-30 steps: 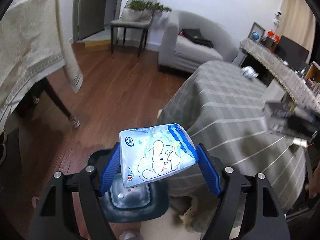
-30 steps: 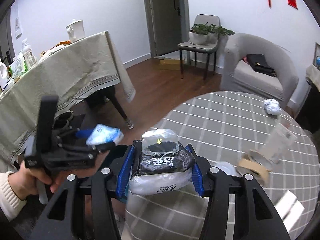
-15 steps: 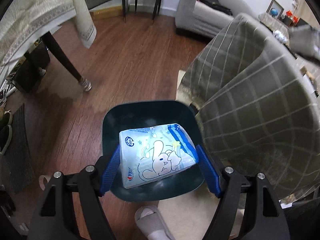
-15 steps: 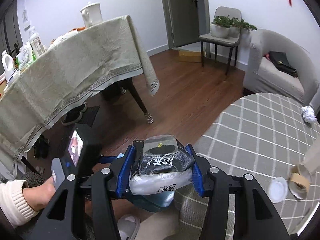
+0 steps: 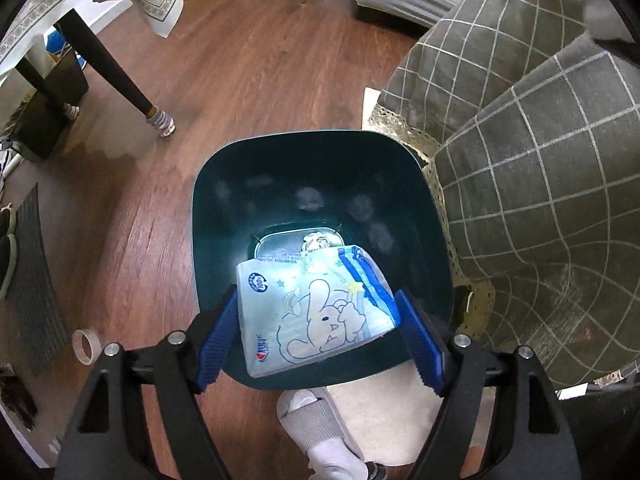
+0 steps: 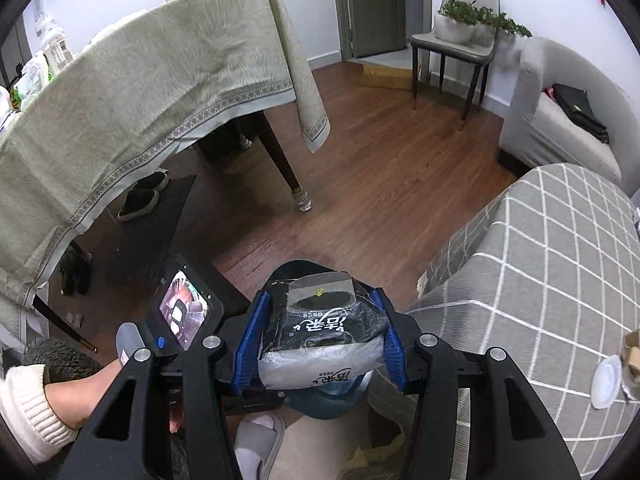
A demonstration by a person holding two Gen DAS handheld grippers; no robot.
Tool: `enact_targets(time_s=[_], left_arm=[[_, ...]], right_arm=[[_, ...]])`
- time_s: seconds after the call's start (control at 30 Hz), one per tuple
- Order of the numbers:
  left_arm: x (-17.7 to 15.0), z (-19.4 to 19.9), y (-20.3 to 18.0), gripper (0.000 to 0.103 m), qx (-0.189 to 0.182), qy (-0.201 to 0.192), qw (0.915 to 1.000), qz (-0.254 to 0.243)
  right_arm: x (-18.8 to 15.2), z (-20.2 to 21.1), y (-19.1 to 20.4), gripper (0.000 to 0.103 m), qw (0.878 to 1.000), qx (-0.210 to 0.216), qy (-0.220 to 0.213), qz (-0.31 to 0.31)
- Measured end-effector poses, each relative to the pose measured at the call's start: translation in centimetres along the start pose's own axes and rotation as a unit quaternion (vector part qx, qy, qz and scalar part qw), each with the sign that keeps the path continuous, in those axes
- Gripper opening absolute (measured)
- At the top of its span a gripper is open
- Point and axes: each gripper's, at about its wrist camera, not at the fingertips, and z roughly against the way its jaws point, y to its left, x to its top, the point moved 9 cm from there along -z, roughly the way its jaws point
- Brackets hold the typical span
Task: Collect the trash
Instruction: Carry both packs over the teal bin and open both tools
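A dark teal bin (image 5: 224, 216) stands on the wood floor beside the round table. My left gripper (image 5: 316, 294) points down into its mouth. Its blue pads still touch a light blue tissue packet (image 5: 316, 308) with a rabbit drawing, and the jaws are opening. Some crumpled trash (image 5: 318, 242) lies on the bin's bottom. My right gripper (image 6: 320, 294) is shut on a black and clear snack packet (image 6: 320, 332). It hangs over the bin (image 6: 304, 270), just right of the left gripper's back (image 6: 184, 312), which a hand (image 6: 80, 388) holds.
The round table's grey checked cloth (image 5: 540, 200) drapes right beside the bin. A tape roll (image 5: 85, 346) lies on the floor at the left, a slippered foot (image 5: 316, 420) below the bin. A cloth-covered dining table (image 6: 140, 92) and its leg (image 6: 286, 168) stand to the left.
My left gripper has sunk and tipped down over the bin, which now fills the view. The right gripper has moved off the round table toward the bin, packet still gripped.
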Motion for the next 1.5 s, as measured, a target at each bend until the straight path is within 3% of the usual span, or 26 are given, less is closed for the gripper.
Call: enact_targets(time_s=[0.3, 0.5, 0.7, 0.83, 1.07, 1.27, 1.4, 1.5], left_arm=[[0.6, 2.1, 2.3, 0.084, -0.003, -0.031, 0.9992, 0.027], [1.8, 4.9, 3.9, 0.073, -0.002, -0.074, 0.9966, 0.037], [3.1, 9.2, 6.7, 0.059, 0.006, -0.128, 0.9889, 0.075], [4.1, 11.4, 7.6, 0.049, -0.009, -0.152, 0.9831, 0.101], [6.5, 15.9, 6.4, 0.04, -0.04, -0.205, 0.9718, 0.109], [7.1, 18.2, 5.1, 0.039, -0.052, -0.229, 0.9671, 0.097], [7.2, 19.5, 4.6, 0.039, -0.059, -0.243, 0.9637, 0.093], [7.3, 20.1, 4.3, 0.039, -0.065, -0.25, 0.9617, 0.093]], right_arm=[[-0.3, -2.3, 0.7, 0.053, 1.0, -0.004, 0.023, -0.001], [-0.4, -3.8, 1.0, 0.053, 0.999, 0.003, 0.035, -0.003], [-0.9, -5.1, 1.2, 0.053, 0.999, -0.001, 0.048, 0.002], [-1.9, -6.3, 1.0, 0.053, 0.998, -0.002, 0.064, 0.005], [-4.6, -9.4, 1.1, 0.053, 0.994, -0.005, 0.108, 0.018], [-5.9, -10.9, 1.1, 0.053, 0.991, -0.003, 0.129, 0.018], [-6.6, -11.4, 0.7, 0.071, 0.99, -0.009, 0.138, 0.015], [-6.7, -11.3, 0.8, 0.071, 0.99, -0.002, 0.14, 0.014]])
